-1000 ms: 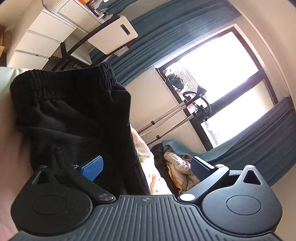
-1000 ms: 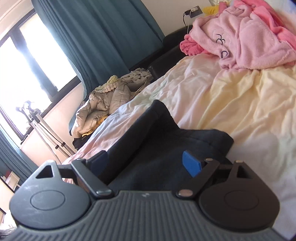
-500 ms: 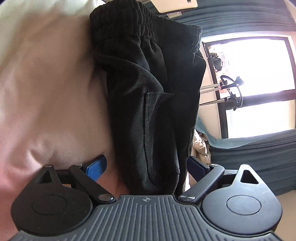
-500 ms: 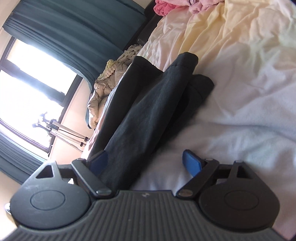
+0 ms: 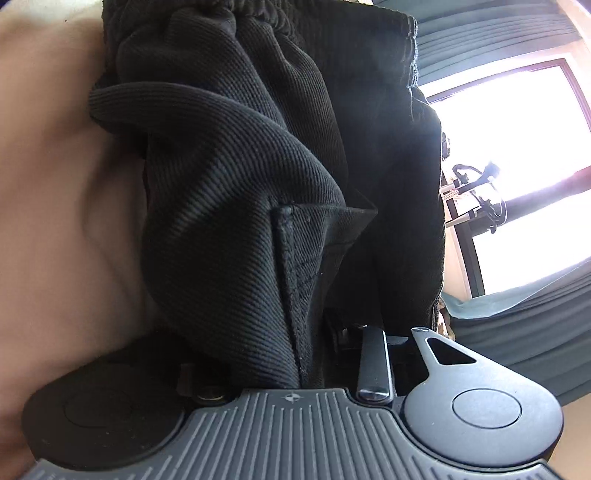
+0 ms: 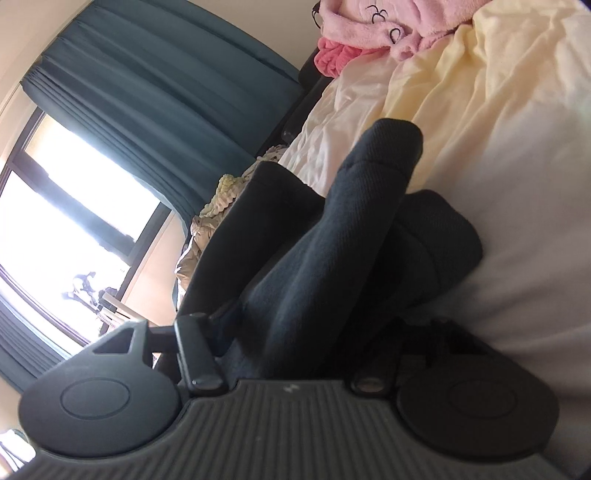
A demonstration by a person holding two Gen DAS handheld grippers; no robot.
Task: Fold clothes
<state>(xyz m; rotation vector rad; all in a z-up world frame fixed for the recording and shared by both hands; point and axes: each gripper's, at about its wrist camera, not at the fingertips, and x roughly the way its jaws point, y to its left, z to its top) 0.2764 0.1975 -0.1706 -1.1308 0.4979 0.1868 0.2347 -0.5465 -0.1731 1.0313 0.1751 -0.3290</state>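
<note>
Black trousers (image 5: 258,192) with an elastic waistband fill the left wrist view, lying on a pale sheet (image 5: 55,221). My left gripper (image 5: 295,354) is shut on a fold of the trousers near a pocket seam; its pads are hidden in the cloth. In the right wrist view the trousers' dark legs (image 6: 332,240) lie bunched on the bed (image 6: 517,147). My right gripper (image 6: 291,350) is shut on the trouser cloth, with its pads buried in it.
Pink fleece clothes (image 6: 388,26) lie at the far end of the bed. A beige jacket (image 6: 207,229) lies on the floor beside the bed. Teal curtains (image 6: 166,92) and a bright window (image 5: 517,147) stand beyond.
Both grippers were open around the trousers half a second ago. Both have closed on the cloth, and the cloth now bunches up between the fingers.
</note>
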